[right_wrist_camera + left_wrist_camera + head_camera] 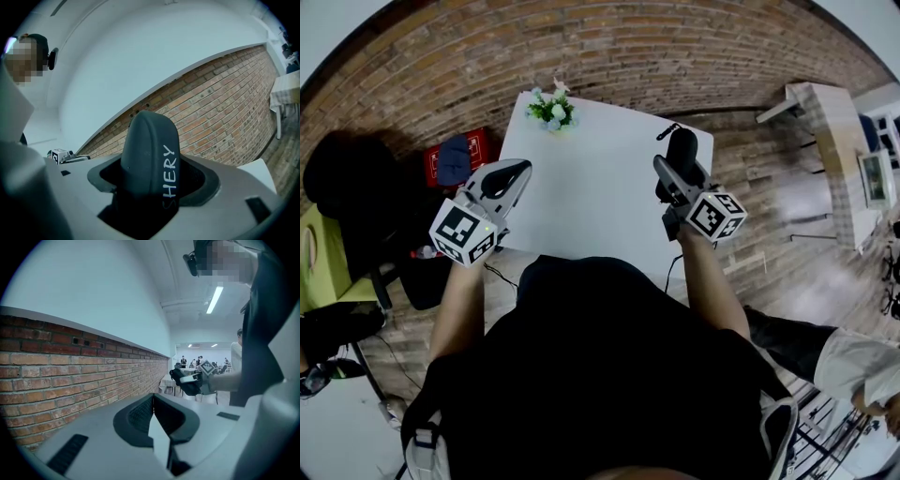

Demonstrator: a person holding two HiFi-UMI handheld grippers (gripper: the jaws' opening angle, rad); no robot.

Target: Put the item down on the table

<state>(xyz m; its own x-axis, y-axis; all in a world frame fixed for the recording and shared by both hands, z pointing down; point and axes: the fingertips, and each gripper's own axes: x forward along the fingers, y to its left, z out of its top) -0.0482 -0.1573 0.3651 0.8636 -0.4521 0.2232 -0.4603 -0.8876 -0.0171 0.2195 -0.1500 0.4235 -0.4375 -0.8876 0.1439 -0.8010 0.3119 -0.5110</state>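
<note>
Hovering at table's (600, 202) right edge, right tool (678, 161) clasping dark case (149, 154)

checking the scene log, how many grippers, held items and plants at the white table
grippers: 2, left gripper and right gripper
black lettered item, in the right gripper: 1
small flowering plant: 1
total: 4
</note>
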